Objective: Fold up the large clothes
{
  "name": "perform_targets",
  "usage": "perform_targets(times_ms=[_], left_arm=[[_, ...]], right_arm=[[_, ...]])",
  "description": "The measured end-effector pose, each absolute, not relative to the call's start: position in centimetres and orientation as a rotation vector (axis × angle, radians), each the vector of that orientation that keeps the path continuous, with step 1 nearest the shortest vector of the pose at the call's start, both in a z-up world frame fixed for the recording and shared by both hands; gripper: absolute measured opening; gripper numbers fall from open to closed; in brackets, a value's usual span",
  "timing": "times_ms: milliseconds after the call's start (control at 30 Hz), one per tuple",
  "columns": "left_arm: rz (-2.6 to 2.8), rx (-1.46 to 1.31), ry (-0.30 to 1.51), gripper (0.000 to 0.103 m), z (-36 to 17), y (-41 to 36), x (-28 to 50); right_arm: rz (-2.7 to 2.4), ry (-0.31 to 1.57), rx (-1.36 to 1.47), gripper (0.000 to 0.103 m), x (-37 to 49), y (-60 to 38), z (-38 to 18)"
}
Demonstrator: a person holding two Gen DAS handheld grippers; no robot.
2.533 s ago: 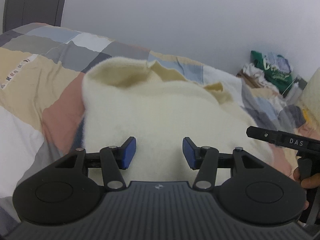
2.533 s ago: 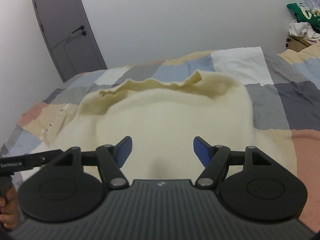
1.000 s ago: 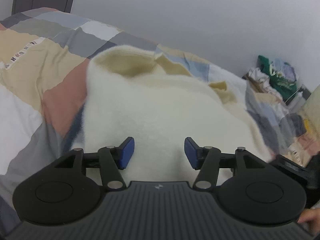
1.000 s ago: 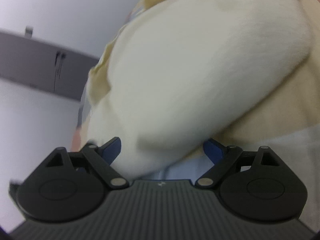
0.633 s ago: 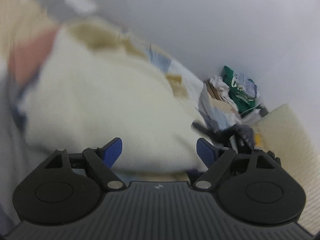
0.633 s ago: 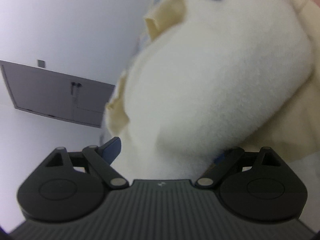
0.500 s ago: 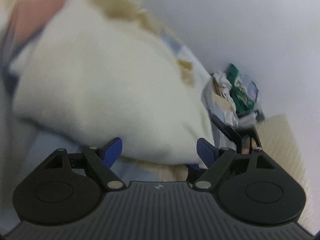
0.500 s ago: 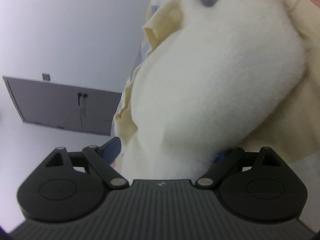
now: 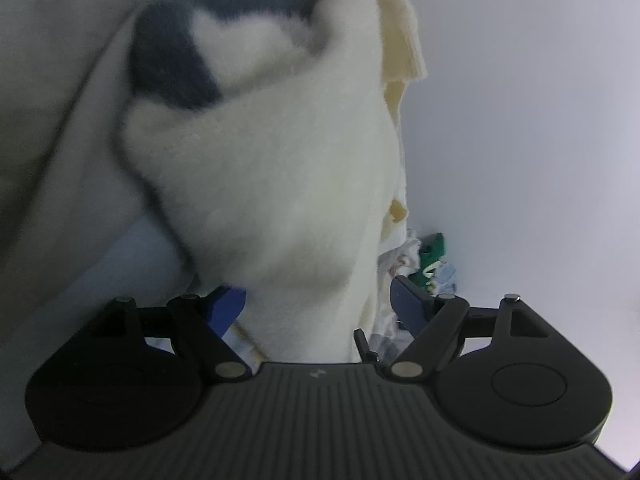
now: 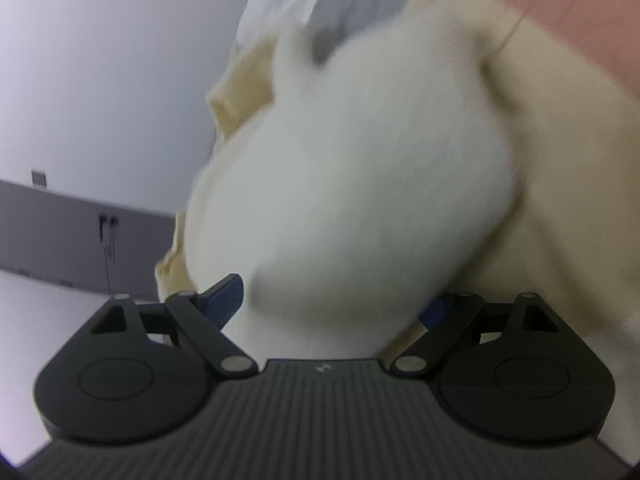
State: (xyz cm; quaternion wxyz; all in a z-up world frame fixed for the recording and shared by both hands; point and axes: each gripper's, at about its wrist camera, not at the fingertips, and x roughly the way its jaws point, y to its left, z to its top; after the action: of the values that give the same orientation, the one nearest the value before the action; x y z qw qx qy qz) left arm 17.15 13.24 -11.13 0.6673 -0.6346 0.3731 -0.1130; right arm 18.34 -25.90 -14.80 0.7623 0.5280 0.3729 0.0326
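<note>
Left tongs (image 9: 316,304) are standing released: the jaws have just been opening, and a thick fold of the cream fleece garment (image 9: 280,168) is hanging down between them, brushing the near blue pad (image 9: 226,304) while the other pad is sitting clear of it. Right tongs (image 10: 332,304) have just been closing, with a rounded bulge of the same fleece filling the gap. The picture is blurring and 1 pad is half buried in the pile, so I cannot tell whether they are pinching it. The fleece is reading as fluffy and soft-edged, off-white on the outer face, with a smoother pale-yellow lining (image 9: 400,40) showing along the edge and a navy band (image 9: 168,64) curving around a white patch near the top. The garment is lying bunched on the patchwork bedcover (image 10: 560,160), whose beige, pink and grey squares are showing around it. Beyond, a plain pale wall (image 9: 520,120) is filling the background, a grey door (image 10: 60,232) is showing in the right view, and a heap of mixed clothes (image 9: 432,256) is sitting against the wall.
</note>
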Motion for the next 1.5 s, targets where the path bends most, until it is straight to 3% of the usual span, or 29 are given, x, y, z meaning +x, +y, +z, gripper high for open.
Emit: perform_targets(times_ms=[133,400,533,567,633,667,700,833,900,1067,1433,1500], left_arm=[[-0.209,-1.27,0.923,0.084,-10.3,12.5,17.4],[-0.191,-1.501,0.791,0.083,-11.8,13.9,16.6],[-0.164,-1.44,0.782,0.081,-11.8,13.1,17.1],[-0.144,-1.413,0.779,0.077,-11.6,12.8,17.3],[-0.112,-1.378,0.766,0.073,-11.4,12.4,17.5],[-0.096,-1.353,0.757,0.07,-11.3,12.2,17.5],[-0.084,-1.327,0.75,0.067,-11.1,11.9,17.4],[-0.045,-1.25,0.739,0.051,-10.0,11.2,16.5],[-0.061,-1.219,0.716,0.045,-9.2,11.1,16.3],[-0.107,-1.15,0.625,0.042,-6.3,10.6,14.6],[-0.244,-1.033,0.527,0.04,0.9,11.0,5.8],[-0.257,-0.987,0.504,0.035,2.2,11.1,4.1]], right_arm=[[0.143,0.793,1.2,0.078,18.3,-26.3,-14.6],[0.284,0.641,1.217,0.079,17.4,-27.1,-11.2],[0.256,0.647,1.179,0.079,17.3,-26.4,-11.5],[0.233,0.672,1.16,0.078,18.1,-25.8,-11.8],[0.194,0.724,1.132,0.071,18.5,-25.6,-13.0],[0.176,0.758,1.106,0.058,18.8,-25.4,-13.6],[0.161,0.797,1.059,0.051,19.3,-24.9,-14.1],[0.147,0.809,0.904,0.042,19.4,-23.8,-13.4],[0.158,0.782,0.862,0.033,19.2,-23.5,-12.6],[0.195,0.708,0.651,0.03,17.5,-22.3,-9.2],[0.264,0.577,0.589,0.03,11.1,-22.3,-3.4],[0.27,0.569,0.602,0.03,9.6,-22.6,-2.6]])
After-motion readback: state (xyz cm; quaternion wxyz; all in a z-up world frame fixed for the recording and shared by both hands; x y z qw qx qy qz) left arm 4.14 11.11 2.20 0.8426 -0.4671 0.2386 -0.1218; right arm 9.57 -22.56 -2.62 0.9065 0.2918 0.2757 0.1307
